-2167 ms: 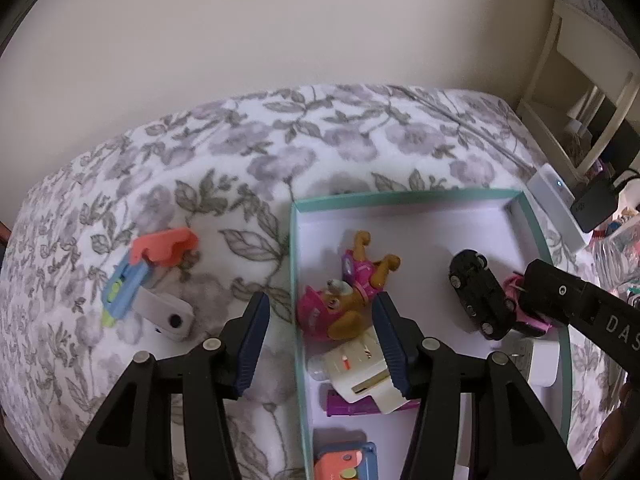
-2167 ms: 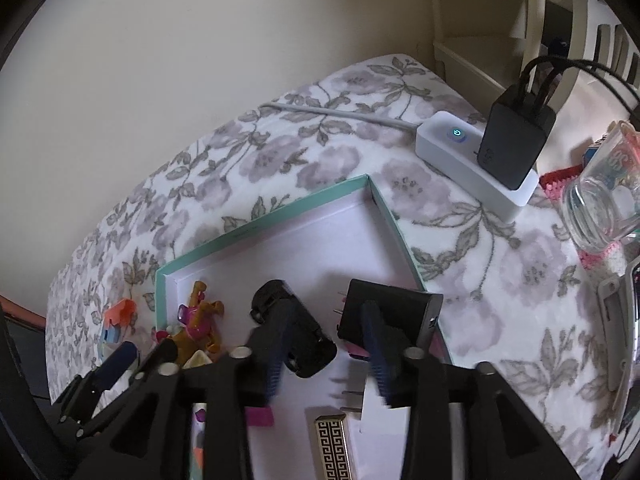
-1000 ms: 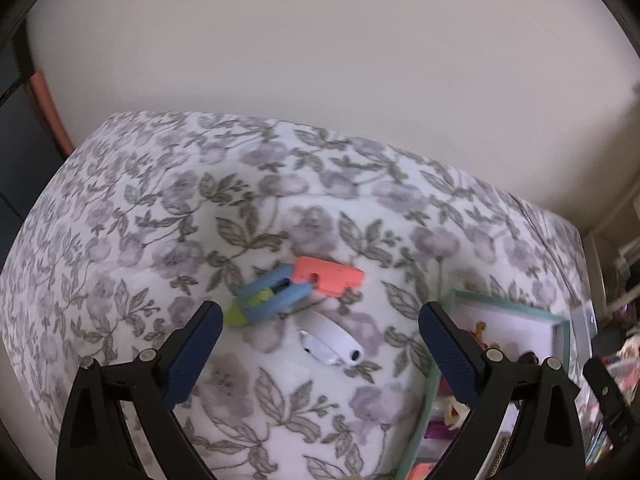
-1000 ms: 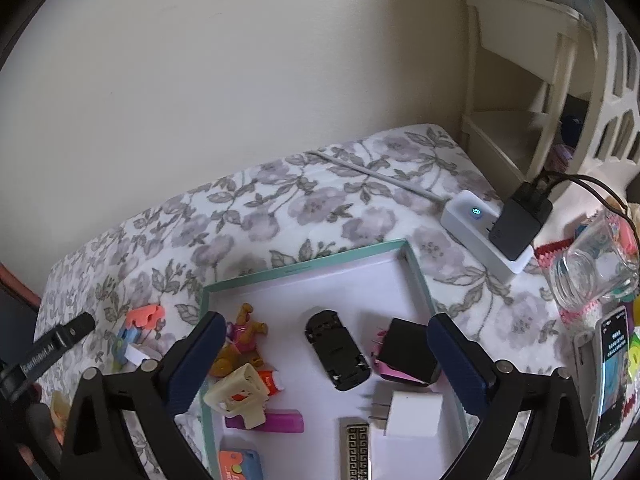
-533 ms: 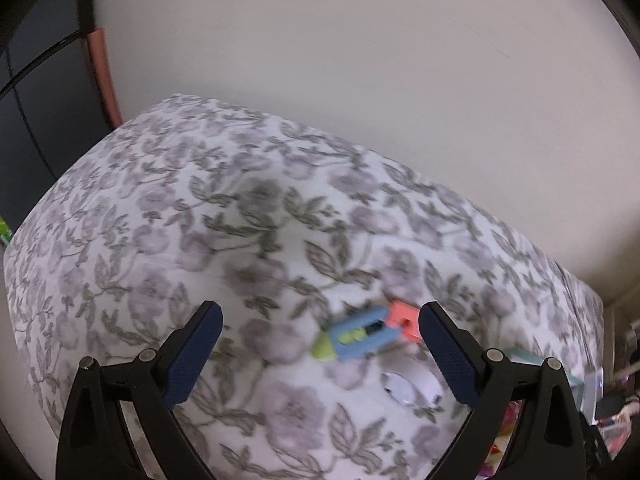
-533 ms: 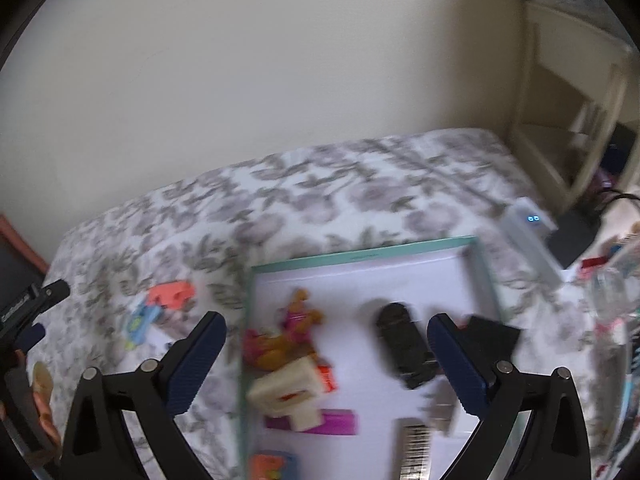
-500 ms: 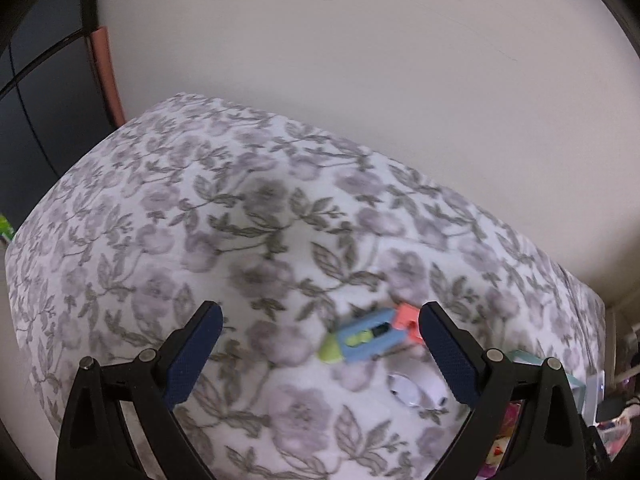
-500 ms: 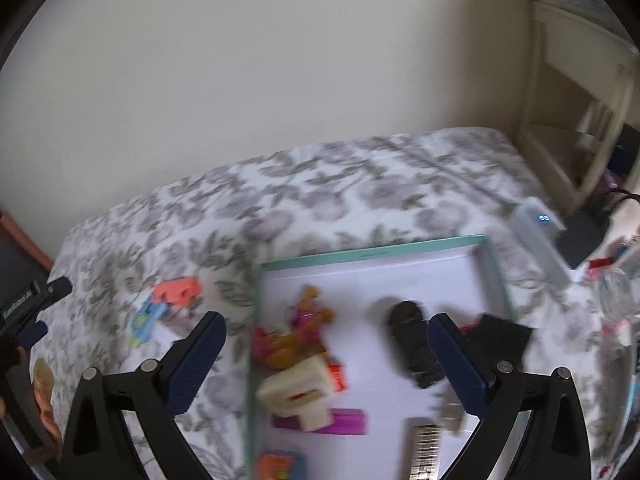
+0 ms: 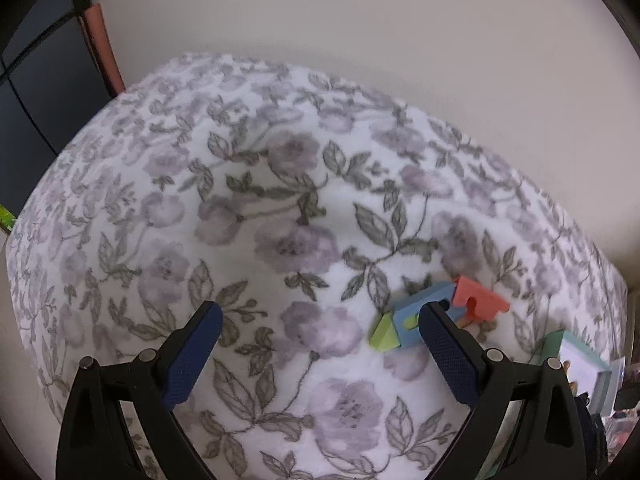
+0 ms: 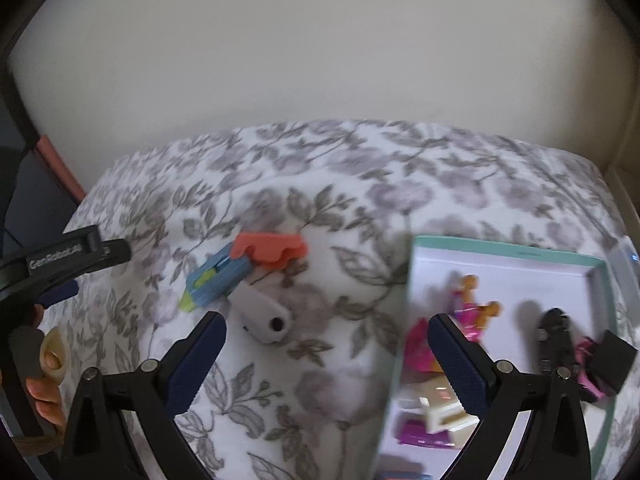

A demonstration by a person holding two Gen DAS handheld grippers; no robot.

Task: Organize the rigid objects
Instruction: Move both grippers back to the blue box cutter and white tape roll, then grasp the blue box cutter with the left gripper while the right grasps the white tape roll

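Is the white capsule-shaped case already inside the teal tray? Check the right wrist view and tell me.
No. The white case lies on the floral cloth beside the blue and orange toy, left of the tray.

Block toy [image 10: 244, 272] left of tray [image 10: 508, 249], white case [image 10: 262, 314] touching its near side

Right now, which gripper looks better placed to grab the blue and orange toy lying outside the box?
Probably the left gripper: open, low over the bedspread, its right finger beside the blue and orange toy.

home | floral bedspread [image 9: 280, 220] | toys in box [image 10: 520, 256] | plain wall [image 10: 320, 60]
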